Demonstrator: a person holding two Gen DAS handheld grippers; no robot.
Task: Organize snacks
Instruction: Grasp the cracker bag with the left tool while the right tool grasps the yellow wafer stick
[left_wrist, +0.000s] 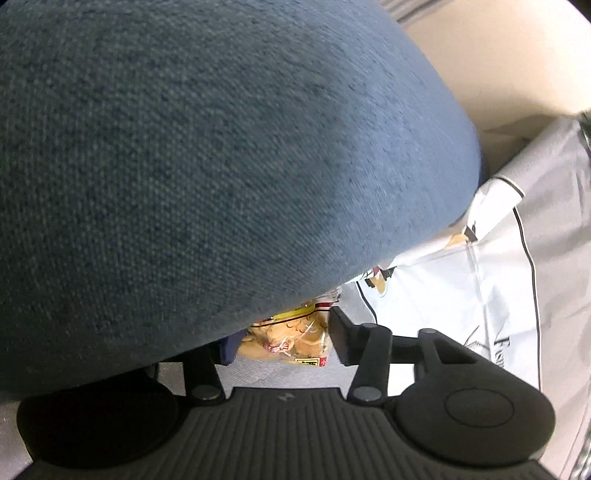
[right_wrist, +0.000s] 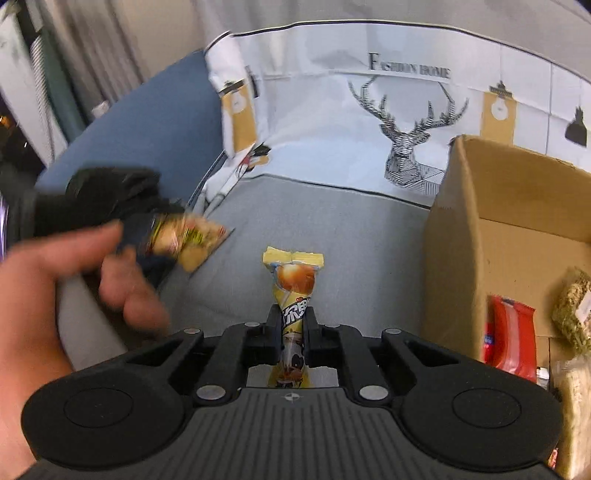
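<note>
In the right wrist view my right gripper (right_wrist: 293, 317) is shut on a slim yellow snack packet (right_wrist: 295, 277), which stands upright between the pads over the grey surface (right_wrist: 351, 240). At the left, blurred, my left gripper (right_wrist: 147, 229) grips a clear bag of golden pastries (right_wrist: 188, 240), with a person's hand (right_wrist: 48, 288) behind it. In the left wrist view the pastry bag (left_wrist: 288, 341) sits between the jaws of the left gripper (left_wrist: 284, 332). The right finger (left_wrist: 341, 338) is against the bag. Blue fabric hides the left finger.
A bulging blue cushion (left_wrist: 203, 166) fills most of the left wrist view. An open cardboard box (right_wrist: 498, 206) stands at the right, holding a red packet (right_wrist: 511, 339) and a greenish packet (right_wrist: 574, 310). White cloth with a deer print (right_wrist: 406, 122) hangs behind.
</note>
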